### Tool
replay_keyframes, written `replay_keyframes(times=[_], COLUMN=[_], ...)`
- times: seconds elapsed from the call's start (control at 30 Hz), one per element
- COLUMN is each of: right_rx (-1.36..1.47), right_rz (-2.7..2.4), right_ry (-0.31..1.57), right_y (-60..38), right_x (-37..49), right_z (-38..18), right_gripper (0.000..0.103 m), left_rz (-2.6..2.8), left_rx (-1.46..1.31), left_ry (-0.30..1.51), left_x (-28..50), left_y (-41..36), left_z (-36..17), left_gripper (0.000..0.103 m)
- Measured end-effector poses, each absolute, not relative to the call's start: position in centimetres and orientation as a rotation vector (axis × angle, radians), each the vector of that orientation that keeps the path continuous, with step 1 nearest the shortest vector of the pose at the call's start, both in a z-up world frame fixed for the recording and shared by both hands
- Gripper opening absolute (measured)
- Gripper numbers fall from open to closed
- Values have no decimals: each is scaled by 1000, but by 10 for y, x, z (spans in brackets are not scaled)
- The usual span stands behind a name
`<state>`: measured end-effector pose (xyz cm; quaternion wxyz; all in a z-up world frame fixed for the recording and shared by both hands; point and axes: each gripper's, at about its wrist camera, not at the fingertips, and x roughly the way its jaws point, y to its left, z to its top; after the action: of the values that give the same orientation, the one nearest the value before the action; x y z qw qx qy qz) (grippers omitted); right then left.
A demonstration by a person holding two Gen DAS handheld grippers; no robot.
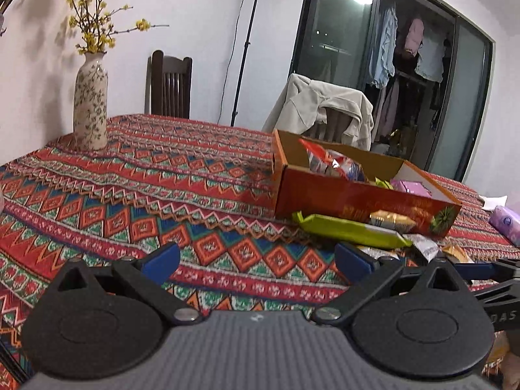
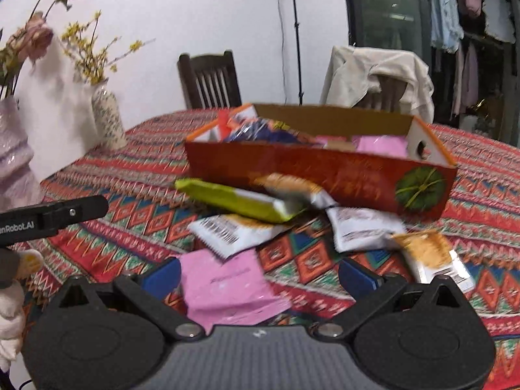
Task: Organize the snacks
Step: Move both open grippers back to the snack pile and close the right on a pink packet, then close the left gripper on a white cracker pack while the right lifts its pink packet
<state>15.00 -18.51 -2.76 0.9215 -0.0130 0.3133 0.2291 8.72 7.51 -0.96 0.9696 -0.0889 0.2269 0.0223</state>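
Meanwhile both grippers, left [image 1: 256,260] and right [image 2: 260,274], spread their fingers wide; a pink packet [image 2: 227,287] lies between the right's

White walls [image 1: 195,16] behind a table under a red patterned cloth [image 1: 162,169]. At the far side, a dark wooden chair [image 1: 170,86] against the wall and a second chair draped with a beige jacket [image 1: 321,107]. Near the wall, a floral vase [image 1: 90,104] of yellow blossoms. Behind, a black light stand [image 1: 247,45]. To the right, dark glass doors [image 1: 341,29] reflecting a ceiling lamp, with hanging clothes [image 1: 406,45] beyond.
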Motion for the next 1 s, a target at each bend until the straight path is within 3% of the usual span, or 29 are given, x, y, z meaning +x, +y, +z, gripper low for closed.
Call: replay_keyframes(times=[0.37,0.43,0.53,1.0], right_rx=[-141,-141,-140,-74], right_rz=[469,485,499,385], right_ry=[738,724,707,647], right_y=[-147,-148,-153,-217], right_x=[159,155,152,138], right_z=[-50,-48,-43,-40], right_gripper=[100,81,61,61], left_rz=[53,55,55,11], left_rx=[-210,-216,-222,-184], left_ry=[475,477,483,499], left_x=[86,86,88,100], left_y=[81,82,81,58], left_z=[-14,-15,-15,-9], left_gripper=[103,103,103,103])
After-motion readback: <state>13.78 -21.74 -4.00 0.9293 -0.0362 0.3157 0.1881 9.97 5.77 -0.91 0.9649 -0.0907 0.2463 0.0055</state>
